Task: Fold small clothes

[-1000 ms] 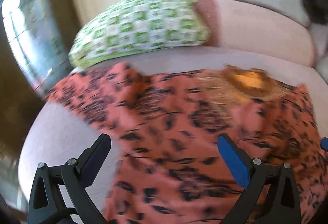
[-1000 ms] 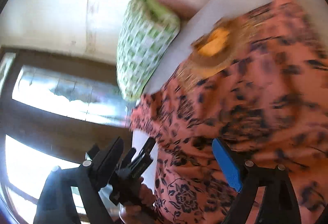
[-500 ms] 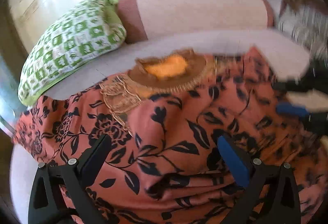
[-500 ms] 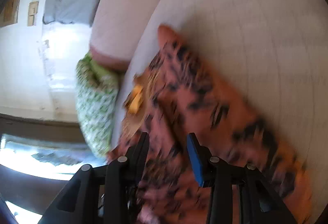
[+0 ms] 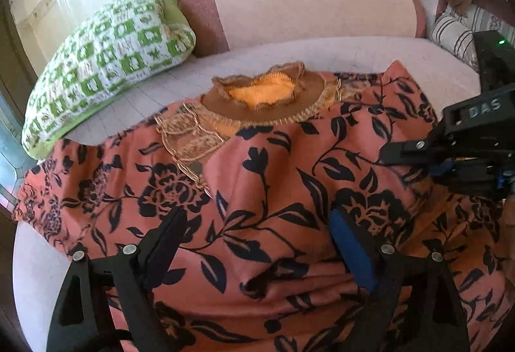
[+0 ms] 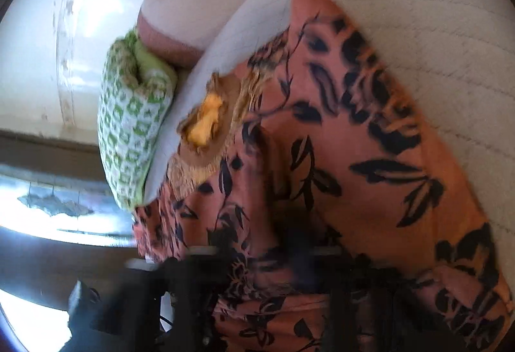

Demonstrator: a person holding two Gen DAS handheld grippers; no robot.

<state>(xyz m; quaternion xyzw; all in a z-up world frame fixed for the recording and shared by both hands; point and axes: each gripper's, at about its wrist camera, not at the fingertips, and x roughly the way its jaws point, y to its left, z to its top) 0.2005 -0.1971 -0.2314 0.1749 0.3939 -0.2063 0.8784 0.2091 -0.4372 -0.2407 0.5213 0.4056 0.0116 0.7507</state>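
Two claws work the floral top (image 5: 257, 191) on the sofa (image 5: 322, 49): left claw (image 5: 257, 242) wide above the centre; right claw (image 5: 415, 152), mid-right, looks narrow, grip unclear. First fold pending; next needs an edge grasp.

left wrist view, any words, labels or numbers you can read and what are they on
"DAS", raised letters on the black body of the right gripper, which enters at the right edge over the floral garment.
Nothing else reads: the green-and-white cushion bears only a pattern, and the right wrist view is too blurred.
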